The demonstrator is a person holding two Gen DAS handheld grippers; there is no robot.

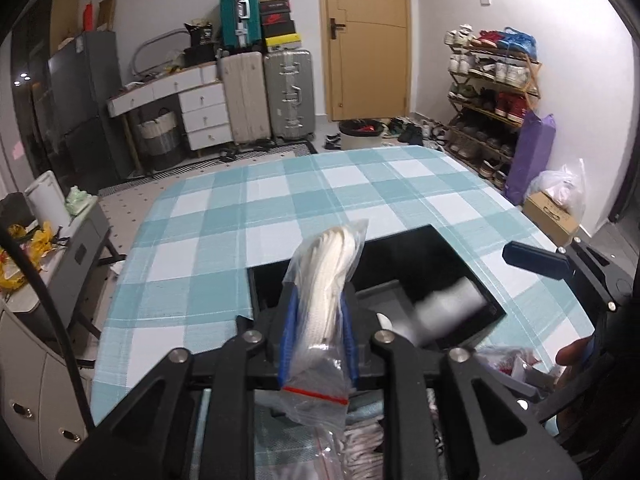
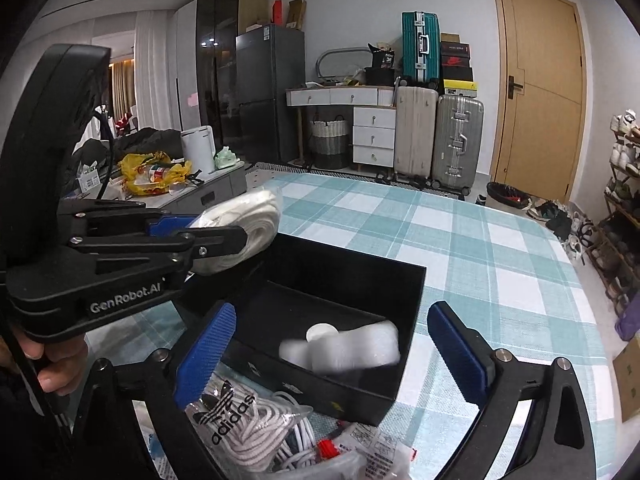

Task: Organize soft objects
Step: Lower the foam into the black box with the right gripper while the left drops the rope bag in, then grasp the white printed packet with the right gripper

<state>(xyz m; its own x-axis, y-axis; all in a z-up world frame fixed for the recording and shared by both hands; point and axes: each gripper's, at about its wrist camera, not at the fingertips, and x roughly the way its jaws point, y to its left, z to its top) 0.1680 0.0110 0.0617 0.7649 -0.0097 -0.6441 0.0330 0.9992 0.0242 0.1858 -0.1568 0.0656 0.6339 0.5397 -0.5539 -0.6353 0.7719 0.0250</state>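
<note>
A clear zip bag of white laces (image 1: 332, 256) stands upright between the blue pads of my left gripper (image 1: 318, 292), which is shut on it above the left side of an open black box (image 1: 420, 248). From the right wrist view, the same bag (image 2: 256, 216) pokes out of the left gripper (image 2: 236, 236) over the box's rim (image 2: 352, 256). A blurred white bundle (image 2: 352, 348) lies inside the box. My right gripper (image 2: 332, 316) hangs open and wide over the box, with nothing between its fingers.
More bagged laces, one with an adidas print (image 2: 240, 420), are piled at the near table edge. The checked tablecloth (image 1: 280, 200) stretches beyond the box. Suitcases (image 1: 288, 96), a shoe rack (image 1: 492, 92) and a door (image 1: 368, 36) stand behind.
</note>
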